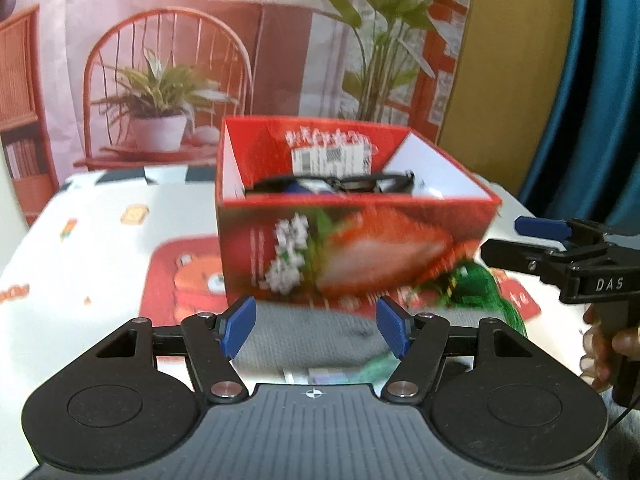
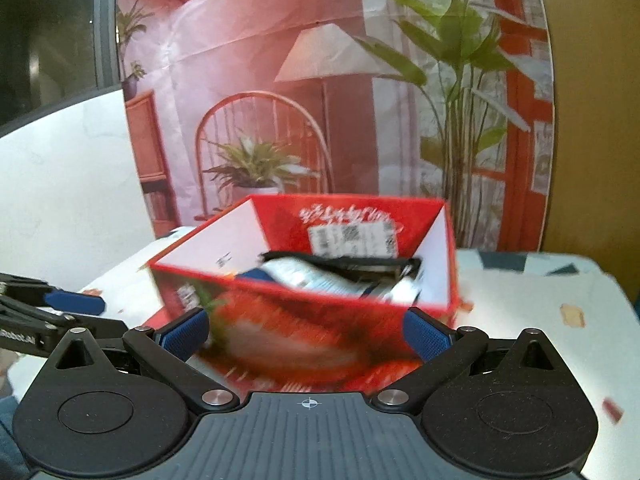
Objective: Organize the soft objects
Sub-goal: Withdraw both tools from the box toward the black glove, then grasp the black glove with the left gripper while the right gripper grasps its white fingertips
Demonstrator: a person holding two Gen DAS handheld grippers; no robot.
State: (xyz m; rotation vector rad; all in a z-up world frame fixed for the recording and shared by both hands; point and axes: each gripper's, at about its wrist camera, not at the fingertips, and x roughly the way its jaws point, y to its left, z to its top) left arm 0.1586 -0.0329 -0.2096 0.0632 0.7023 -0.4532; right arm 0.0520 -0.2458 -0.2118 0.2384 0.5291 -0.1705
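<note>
I am reaching my left gripper (image 1: 316,330), fingers apart, over the soft, floppy grey cloth (image 1: 312,340); right gripper (image 2: 306,334) fingers apart too.

One red box (image 1: 352,248) is being shown on one patterned tablecloth (image 1: 100,232). One grey soft item (image 1: 308,336) and one green soft item (image 1: 476,292) are being seen before it. Two grippers are being counted: left gripper (image 1: 316,330) and right gripper (image 2: 308,334).
</note>
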